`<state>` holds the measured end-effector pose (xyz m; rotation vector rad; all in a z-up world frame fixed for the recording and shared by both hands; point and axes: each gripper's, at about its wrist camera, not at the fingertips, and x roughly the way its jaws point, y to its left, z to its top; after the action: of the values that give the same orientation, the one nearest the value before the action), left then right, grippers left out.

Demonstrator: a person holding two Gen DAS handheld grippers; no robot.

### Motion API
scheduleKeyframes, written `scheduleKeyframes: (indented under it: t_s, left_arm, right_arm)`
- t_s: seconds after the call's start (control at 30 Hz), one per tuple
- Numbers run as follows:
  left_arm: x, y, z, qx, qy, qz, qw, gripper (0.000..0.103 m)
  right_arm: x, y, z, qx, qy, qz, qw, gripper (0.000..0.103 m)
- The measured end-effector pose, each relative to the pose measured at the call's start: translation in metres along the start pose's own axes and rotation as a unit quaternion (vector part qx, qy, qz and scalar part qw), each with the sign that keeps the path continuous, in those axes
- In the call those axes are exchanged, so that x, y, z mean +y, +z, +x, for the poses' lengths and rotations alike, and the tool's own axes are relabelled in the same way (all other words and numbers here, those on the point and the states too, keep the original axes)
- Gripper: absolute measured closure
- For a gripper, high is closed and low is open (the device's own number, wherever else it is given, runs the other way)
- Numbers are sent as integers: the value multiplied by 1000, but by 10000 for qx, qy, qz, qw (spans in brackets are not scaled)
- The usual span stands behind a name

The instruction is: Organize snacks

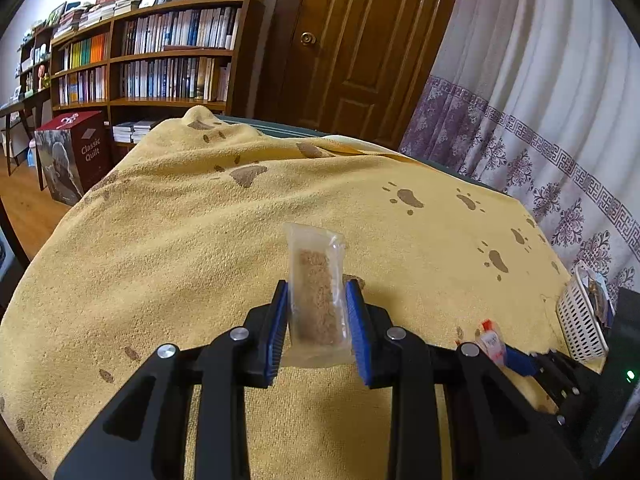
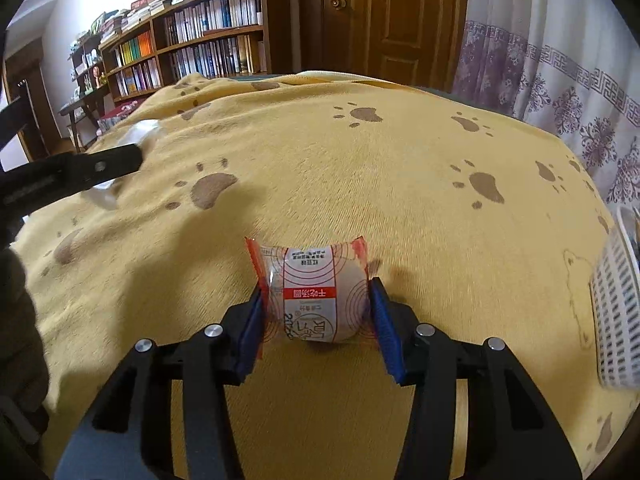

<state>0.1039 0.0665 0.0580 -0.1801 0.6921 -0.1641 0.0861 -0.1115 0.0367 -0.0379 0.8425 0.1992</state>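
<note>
My left gripper (image 1: pixel 317 286) is shut on a clear packet with a brown bar (image 1: pixel 318 296), held above the yellow paw-print blanket (image 1: pixel 180 240). My right gripper (image 2: pixel 318 286) is shut on a round bun in a red-and-white wrapper (image 2: pixel 316 290), also held above the blanket (image 2: pixel 360 184). In the left wrist view the right gripper (image 1: pixel 504 354) shows at lower right with its red-and-white snack (image 1: pixel 491 340). In the right wrist view the left gripper's black finger (image 2: pixel 100 168) shows at far left with its clear packet (image 2: pixel 144 132). A white perforated basket (image 1: pixel 580 320) stands at the right, with some packets inside.
The basket also shows at the right edge of the right wrist view (image 2: pixel 616 312). A bookshelf (image 1: pixel 160 56), a wooden door (image 1: pixel 360 40) and a curtain (image 1: pixel 540 120) stand beyond the blanket. A red box (image 1: pixel 76 156) stands on the floor at left.
</note>
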Motion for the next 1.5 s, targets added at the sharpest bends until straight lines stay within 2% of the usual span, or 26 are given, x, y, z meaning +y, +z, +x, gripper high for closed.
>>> scheduleKeyframes:
  t_s: [0.47, 0.83, 1.17, 1.5]
  left_arm:
    - [-15, -3, -6, -88, -160, 199, 9996, 74]
    - [-37, -11, -8, -43, -392, 452, 9982, 74]
    - [-59, -21, -14, -78, -571, 773, 9953, 74]
    - [-36, -18, -10, 50, -557, 379, 9977, 74]
  right_arm:
    - [-10, -20, -64, -463, 170, 401, 9980, 52]
    - [-54, -39, -105, -732, 60, 1120, 9910, 52]
    - [-80, -50, -146, -1148, -162, 1428, 9829, 52]
    - [-101, -60, -171, -1390, -302, 1686, 9754, 52]
